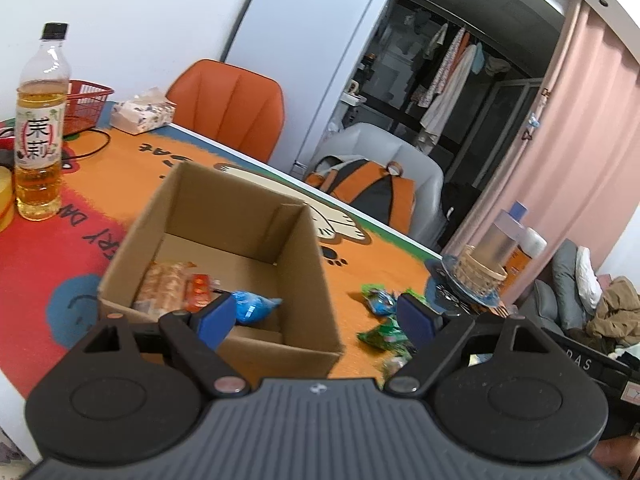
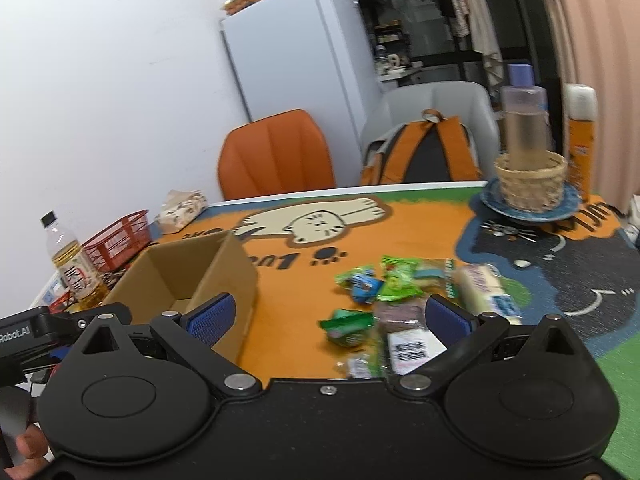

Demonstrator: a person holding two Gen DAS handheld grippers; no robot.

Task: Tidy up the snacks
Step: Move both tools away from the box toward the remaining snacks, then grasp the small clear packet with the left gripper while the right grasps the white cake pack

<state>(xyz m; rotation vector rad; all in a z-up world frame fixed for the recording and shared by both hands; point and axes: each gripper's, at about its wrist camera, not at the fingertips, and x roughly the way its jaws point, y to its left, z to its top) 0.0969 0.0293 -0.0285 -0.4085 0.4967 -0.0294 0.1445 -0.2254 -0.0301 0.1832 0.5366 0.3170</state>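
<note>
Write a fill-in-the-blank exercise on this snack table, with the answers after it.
1. The blue packet lies inside the ____ box.
2. Both tongs, left and right, stand ____, holding nothing.
3. The green snack packets lie on the mat, ____ the box.
4. The tea bottle has a ____ cap.

Answers: cardboard; open; outside; black

Our left gripper (image 1: 316, 314) and right gripper (image 2: 327, 316): black linkage arms, silver pivot screws, blue ribbed pads (image 2: 210, 320), ribbed housings.
</note>
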